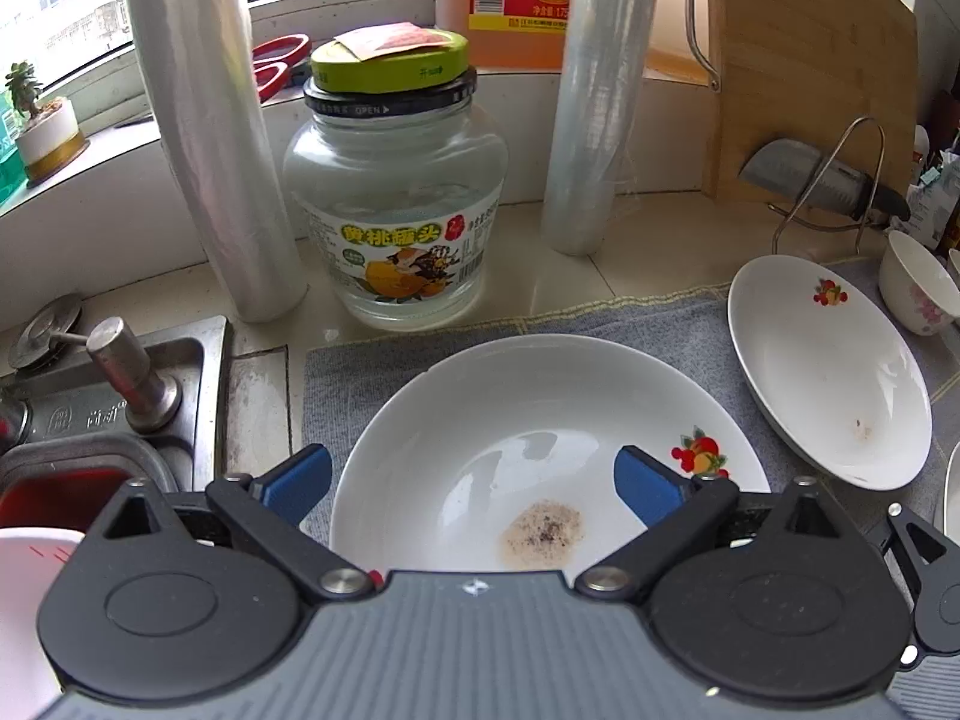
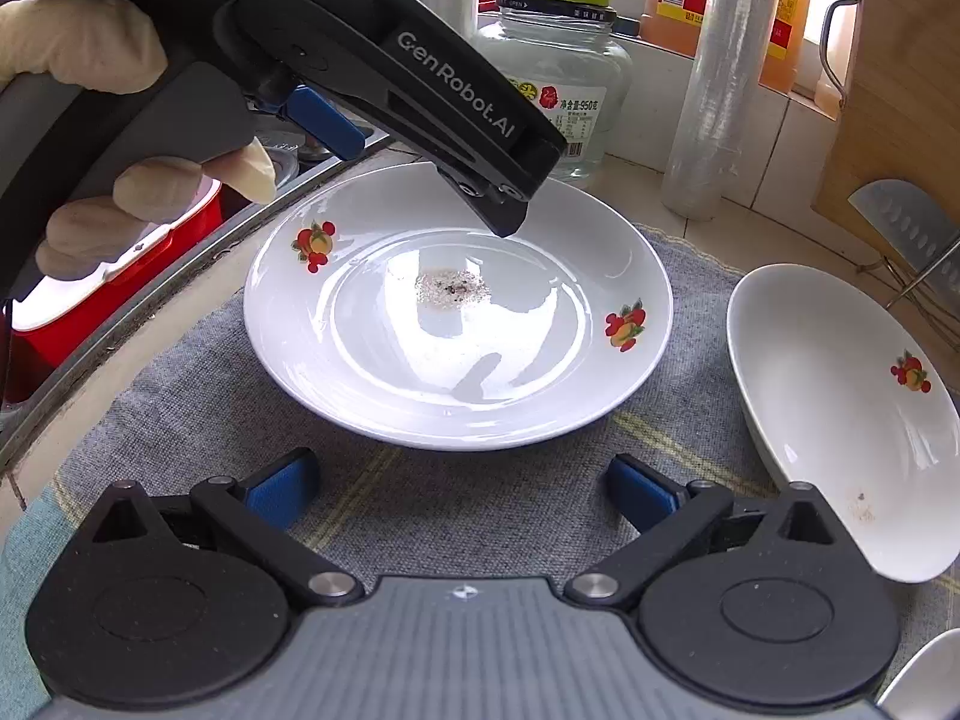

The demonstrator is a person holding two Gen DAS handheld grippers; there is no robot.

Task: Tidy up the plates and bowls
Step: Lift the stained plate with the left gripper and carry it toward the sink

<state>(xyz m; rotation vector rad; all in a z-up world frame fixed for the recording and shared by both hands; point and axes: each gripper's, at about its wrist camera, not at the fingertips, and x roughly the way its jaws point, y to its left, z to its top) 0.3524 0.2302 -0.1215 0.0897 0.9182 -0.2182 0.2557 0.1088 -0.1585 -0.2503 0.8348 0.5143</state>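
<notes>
A white deep plate [image 1: 480,420] with fruit prints and a speckled brown stain lies on a grey cloth [image 1: 660,324]. My left gripper [image 1: 474,480] hangs open over its near left rim: the left pad is outside the rim, the right pad over the inside, and neither touches it. In the right wrist view, one of the left gripper's fingers [image 2: 504,210] hovers above the far side of this plate [image 2: 456,324], held by a gloved hand [image 2: 90,42]. My right gripper [image 2: 462,492] is open over the cloth [image 2: 210,420], in front of the plate, holding nothing. A second stained plate [image 1: 828,372] [image 2: 840,420] lies tilted to the right.
A flowered white bowl [image 1: 918,288] stands at the far right. Behind the cloth are a glass jar [image 1: 390,210], two cling-film rolls [image 1: 204,150], a wooden cutting board [image 1: 810,60] and a knife [image 1: 828,180] on a wire rack. The sink [image 1: 120,396] lies left, with a red container [image 2: 120,276].
</notes>
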